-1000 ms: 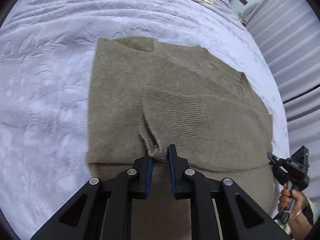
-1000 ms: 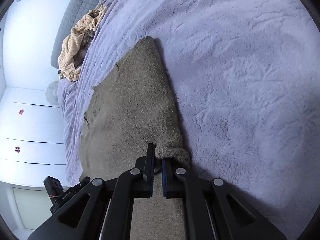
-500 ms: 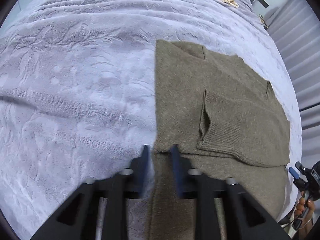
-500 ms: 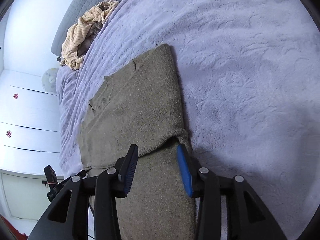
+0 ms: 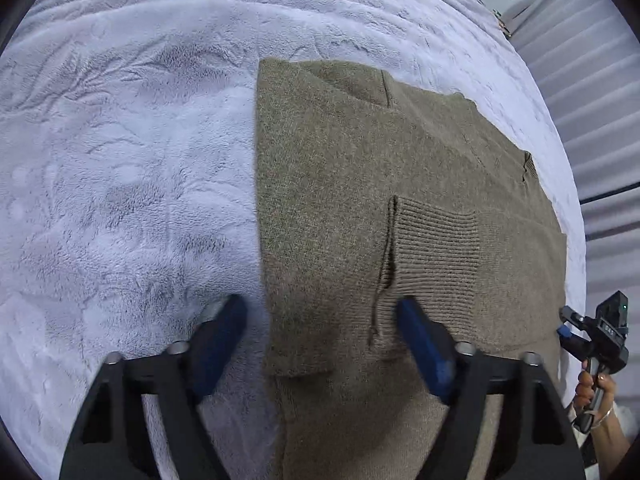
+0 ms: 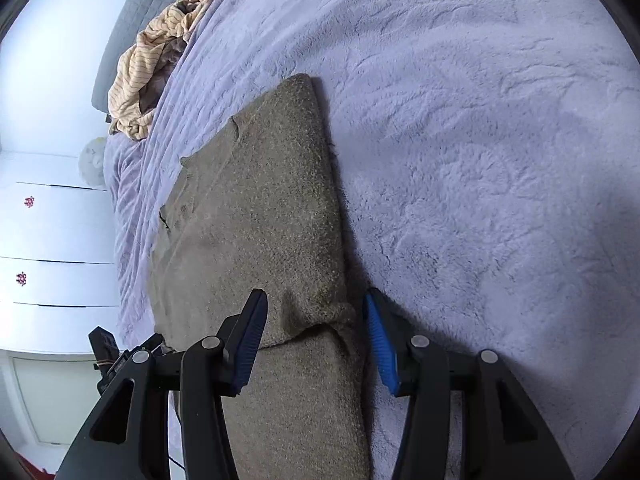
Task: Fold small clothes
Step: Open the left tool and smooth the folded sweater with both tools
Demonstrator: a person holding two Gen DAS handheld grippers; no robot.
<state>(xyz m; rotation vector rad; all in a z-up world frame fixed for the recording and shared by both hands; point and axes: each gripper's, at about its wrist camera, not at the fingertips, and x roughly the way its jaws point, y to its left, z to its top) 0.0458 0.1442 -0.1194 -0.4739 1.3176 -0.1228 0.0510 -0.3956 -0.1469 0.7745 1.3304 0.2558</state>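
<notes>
An olive knit sweater (image 5: 352, 184) lies folded flat on the bed, its ribbed cuff (image 5: 436, 248) resting on top. My left gripper (image 5: 320, 302) straddles the sweater's near left edge; its jaws are closing, with the fabric between them but no pad pressing on it. In the right wrist view the same sweater (image 6: 260, 220) runs away from me. My right gripper (image 6: 315, 296) stands open over its folded near corner (image 6: 320, 316), not gripping it. A hand holds that right gripper at the left wrist view's edge (image 5: 600, 336).
A lilac plush blanket (image 6: 480, 160) covers the bed all around the sweater. A yellow striped garment (image 6: 160, 56) is heaped by the grey headboard (image 6: 132, 12). White drawers (image 6: 48, 240) stand beyond the bed's edge, and grey curtains (image 5: 592, 120) hang at the other side.
Both grippers let go of the sweater and opened. The left one shifted left to the garment's edge. The cuff and the right corner now lie flat on the sweater.
</notes>
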